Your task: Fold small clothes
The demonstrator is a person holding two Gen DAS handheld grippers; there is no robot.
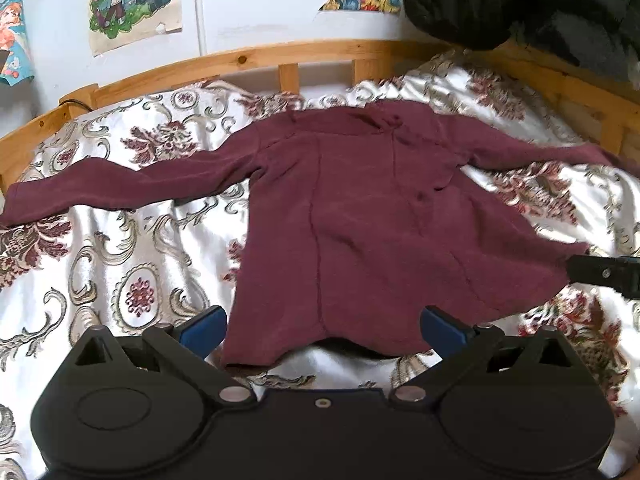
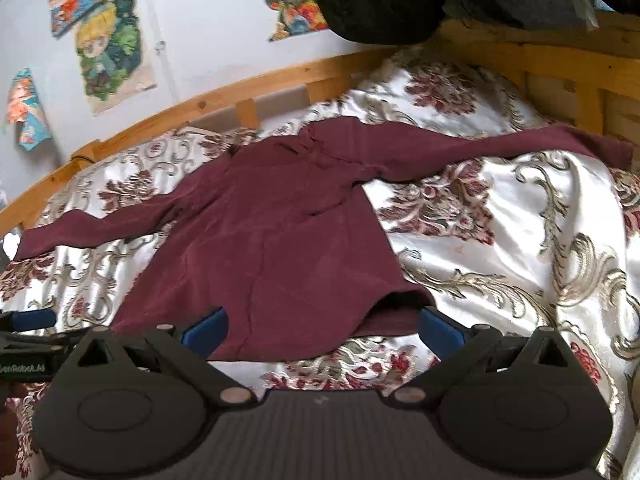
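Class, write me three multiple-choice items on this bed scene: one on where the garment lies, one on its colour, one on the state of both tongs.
1. Where does the top lie?
A. on the patterned bedspread
B. over the wooden bed rail
C. on the floor

2. What colour is it?
A. navy
B. maroon
C. white

3. How are the left tongs and right tongs?
A. both shut on the hem
B. one open, one shut
C. both open, holding nothing

Key: 1 A, it is spread flat on the cover with sleeves out; 2 B, dark red all over; 3 C, in each wrist view the blue fingers stand wide apart.
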